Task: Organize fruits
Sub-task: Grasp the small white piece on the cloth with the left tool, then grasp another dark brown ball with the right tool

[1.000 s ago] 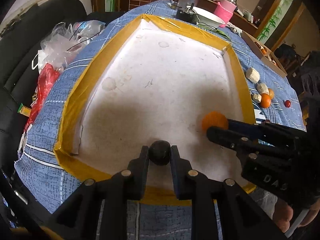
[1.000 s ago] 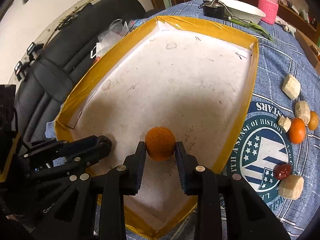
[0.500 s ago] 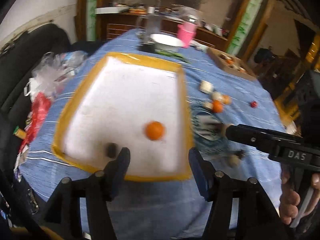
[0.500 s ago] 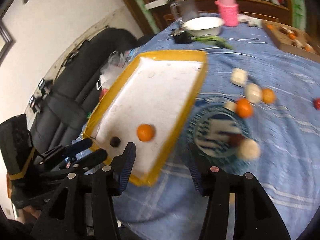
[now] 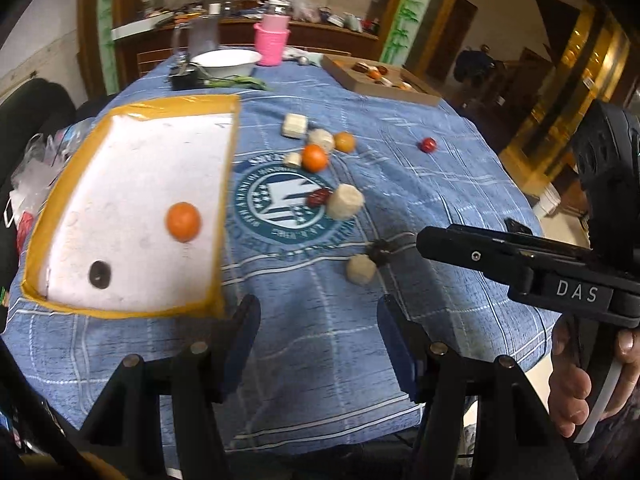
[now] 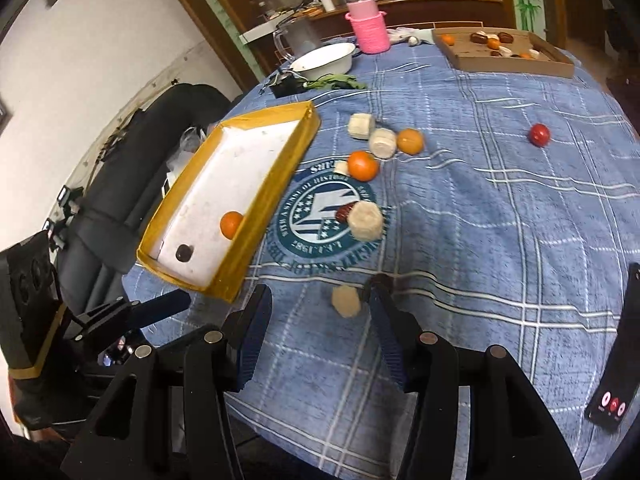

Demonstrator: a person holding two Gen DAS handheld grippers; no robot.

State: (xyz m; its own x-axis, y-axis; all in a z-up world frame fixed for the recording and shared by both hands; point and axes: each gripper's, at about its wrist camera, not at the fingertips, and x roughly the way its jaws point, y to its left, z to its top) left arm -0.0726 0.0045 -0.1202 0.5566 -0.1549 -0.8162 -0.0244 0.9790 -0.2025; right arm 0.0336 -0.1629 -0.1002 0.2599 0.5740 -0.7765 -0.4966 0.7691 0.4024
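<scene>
Left wrist: my left gripper (image 5: 316, 324) is apart, empty; an orange (image 5: 183, 221) and a dark fruit (image 5: 99, 274) already sit in the yellow tray (image 5: 132, 312). Right wrist: my right gripper (image 6: 318, 320) is apart, empty; loose fruits (image 6: 362, 165) are left on the cloth beside the tray.

You're in somebody's home dining room: round table under a blue plaid cloth (image 6: 500, 220), and past your jaws a cluttered wooden sideboard (image 6: 420, 4), white bowl (image 6: 324, 62), pink cup (image 6: 370, 32).
</scene>
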